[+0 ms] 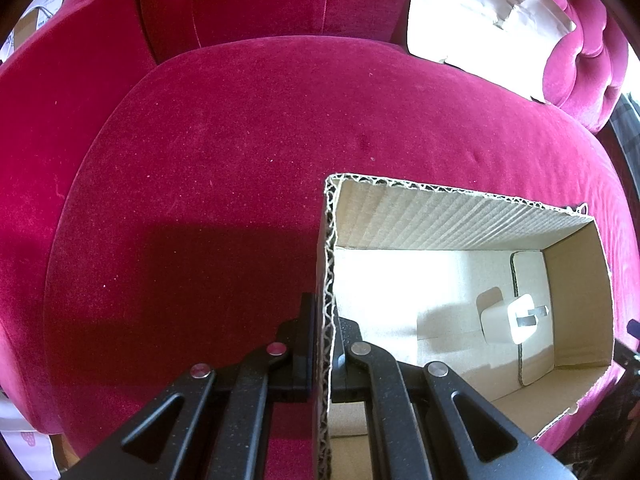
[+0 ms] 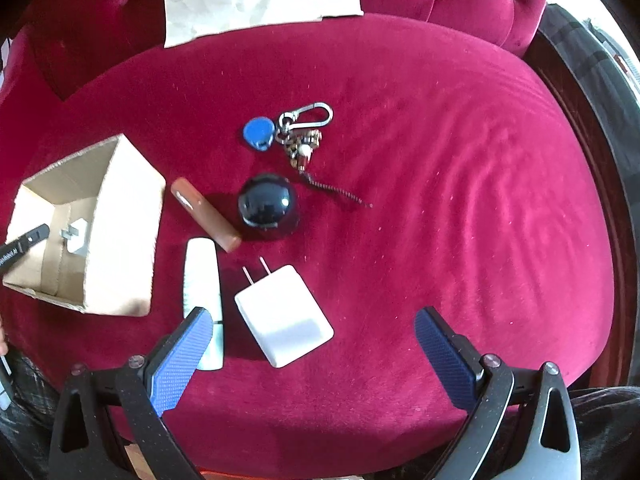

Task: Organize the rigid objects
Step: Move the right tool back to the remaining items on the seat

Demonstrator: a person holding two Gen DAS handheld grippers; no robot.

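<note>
Fingers of the right gripper (image 2: 314, 354) stand apart above the white charger (image 2: 285, 316), which lies on the seat cushion (image 2: 460, 200) just right of the box (image 2: 120, 232). Left gripper (image 1: 322, 344) fingers clamp the box wall. Step: approach. Next, lower, centre, close on the charger.

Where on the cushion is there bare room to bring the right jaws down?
Bare velvet right of the white charger and keychain, out to the cushion edge. Crowded between the cardboard box and black dome.
</note>
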